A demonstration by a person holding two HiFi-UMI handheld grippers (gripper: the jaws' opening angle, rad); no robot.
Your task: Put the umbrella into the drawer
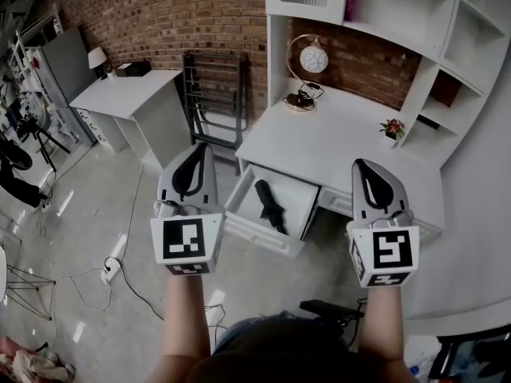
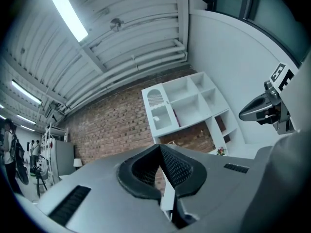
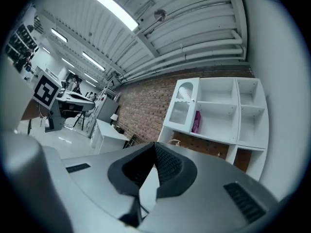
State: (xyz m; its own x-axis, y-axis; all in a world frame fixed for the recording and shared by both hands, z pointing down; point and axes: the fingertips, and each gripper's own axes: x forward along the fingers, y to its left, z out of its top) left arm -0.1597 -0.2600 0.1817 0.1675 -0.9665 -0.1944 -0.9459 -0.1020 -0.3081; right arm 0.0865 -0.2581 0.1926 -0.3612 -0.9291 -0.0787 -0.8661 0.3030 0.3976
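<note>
So the umbrella (image 1: 270, 206) is lying inside the open drawer (image 1: 263, 239) at the front edge of the bench (image 1: 335, 134). Left gripper (image 1: 196, 162) and right gripper (image 1: 371, 178) are both closed, nothing in them.

The black umbrella (image 1: 270, 206) lies in the open drawer (image 1: 297, 199), between the left tool (image 1: 200, 152) and right tool (image 1: 361, 168).

One umbrella (image 1: 270, 206), one drawer (image 1: 297, 202), two claws (image 1: 201, 148) (image 1: 359, 164), two desks (image 1: 335, 138) (image 1: 128, 92), one clock (image 1: 314, 58).

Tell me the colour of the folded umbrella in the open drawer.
The folded umbrella is black; see head view.
</note>
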